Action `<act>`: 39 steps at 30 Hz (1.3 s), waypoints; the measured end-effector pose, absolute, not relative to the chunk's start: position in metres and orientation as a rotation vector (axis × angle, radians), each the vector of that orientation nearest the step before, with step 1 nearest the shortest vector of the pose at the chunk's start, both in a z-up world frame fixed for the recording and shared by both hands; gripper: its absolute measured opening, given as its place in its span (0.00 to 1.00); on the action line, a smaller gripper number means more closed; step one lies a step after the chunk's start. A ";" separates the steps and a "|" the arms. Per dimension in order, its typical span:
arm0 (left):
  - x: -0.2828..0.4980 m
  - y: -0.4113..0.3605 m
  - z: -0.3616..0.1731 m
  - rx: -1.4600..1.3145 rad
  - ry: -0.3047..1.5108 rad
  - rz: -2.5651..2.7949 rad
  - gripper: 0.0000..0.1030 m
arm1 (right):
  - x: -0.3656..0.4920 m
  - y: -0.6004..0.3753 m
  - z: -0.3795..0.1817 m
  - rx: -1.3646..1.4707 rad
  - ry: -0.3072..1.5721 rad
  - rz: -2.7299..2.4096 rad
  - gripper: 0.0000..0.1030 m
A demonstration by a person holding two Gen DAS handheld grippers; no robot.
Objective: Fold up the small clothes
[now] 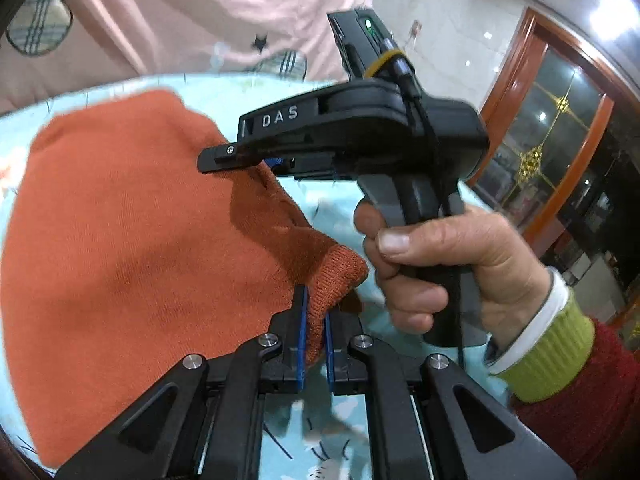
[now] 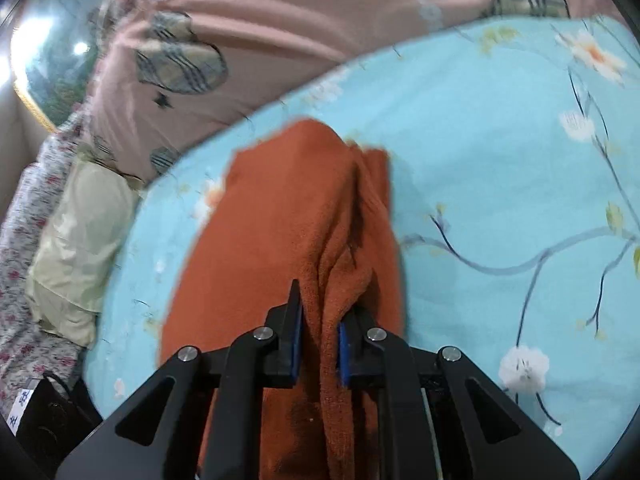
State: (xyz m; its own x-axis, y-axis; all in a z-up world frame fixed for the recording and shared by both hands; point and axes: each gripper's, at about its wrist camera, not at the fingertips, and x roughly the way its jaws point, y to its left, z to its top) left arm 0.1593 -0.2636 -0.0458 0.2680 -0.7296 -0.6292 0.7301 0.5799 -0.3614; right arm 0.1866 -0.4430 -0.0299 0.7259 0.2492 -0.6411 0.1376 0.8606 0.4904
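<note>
- The bed (image 2: 480,128), covered by a light blue sheet with flowers, carries everything; a pink blanket (image 2: 280,20) lies at its far side, toward 12 o'clock.
- The orange knit garment (image 1: 120,220) lies spread on the sheet, its body toward 9 o'clock in the left wrist view. It looks soft, light and limp, so I judge it will sag and wrinkle when lifted; the knit is not slippery.
- The right hand-held gripper (image 2: 320,340) is closed almost fully on a bunched ridge of the cloth.
- The left hand-held gripper (image 1: 314,336) is nearly shut, and pinches the ribbed hem (image 1: 340,276) at 6 o'clock.
- The thicker ribbed edge seems the best place to hold, one corner for each gripper.
</note>
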 end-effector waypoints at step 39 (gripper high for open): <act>0.283 -0.140 -0.048 -0.221 0.995 -0.622 0.69 | 0.188 -0.459 -0.040 0.626 0.802 0.011 0.75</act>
